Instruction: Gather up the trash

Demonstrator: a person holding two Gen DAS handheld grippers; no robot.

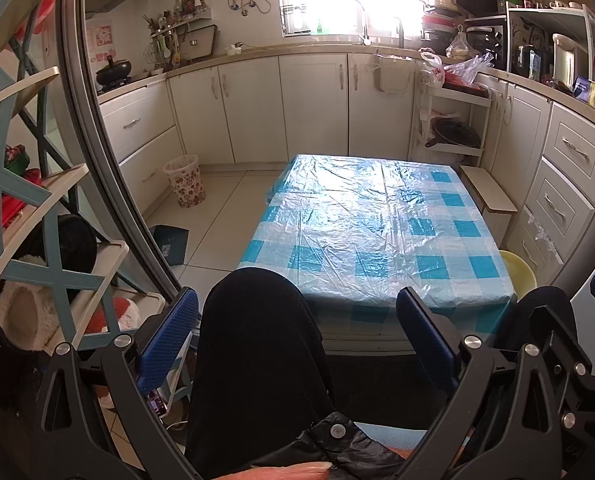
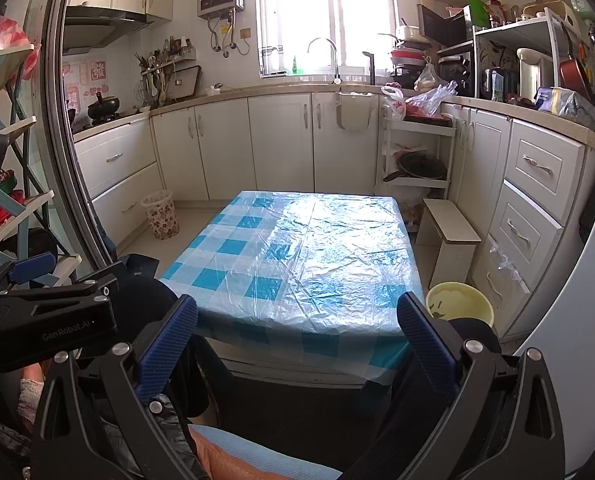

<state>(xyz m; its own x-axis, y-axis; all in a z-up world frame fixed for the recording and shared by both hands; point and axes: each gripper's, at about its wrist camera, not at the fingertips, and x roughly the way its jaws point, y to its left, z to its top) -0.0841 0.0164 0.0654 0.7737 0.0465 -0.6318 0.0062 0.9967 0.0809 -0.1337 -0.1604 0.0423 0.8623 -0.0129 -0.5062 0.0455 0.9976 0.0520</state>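
A low table (image 1: 373, 224) (image 2: 305, 252) with a blue-and-white checked cloth under clear plastic stands straight ahead; only glare shows on its top. A floral waste bin (image 1: 185, 180) (image 2: 161, 214) stands on the floor at the left by the cabinets. My left gripper (image 1: 297, 336) is open over a person's dark-trousered knee (image 1: 257, 344), holding nothing. My right gripper (image 2: 297, 344) is open too, short of the table's near edge. The left gripper's body (image 2: 49, 308) shows at the left of the right wrist view.
A yellow basin (image 1: 517, 272) (image 2: 459, 304) sits on the floor at the table's right corner, beside a small stool (image 2: 449, 236) and drawers. A shelf rack (image 1: 37, 208) and a door frame are close on the left. A dark blue flat object (image 1: 173, 244) lies on the tiles.
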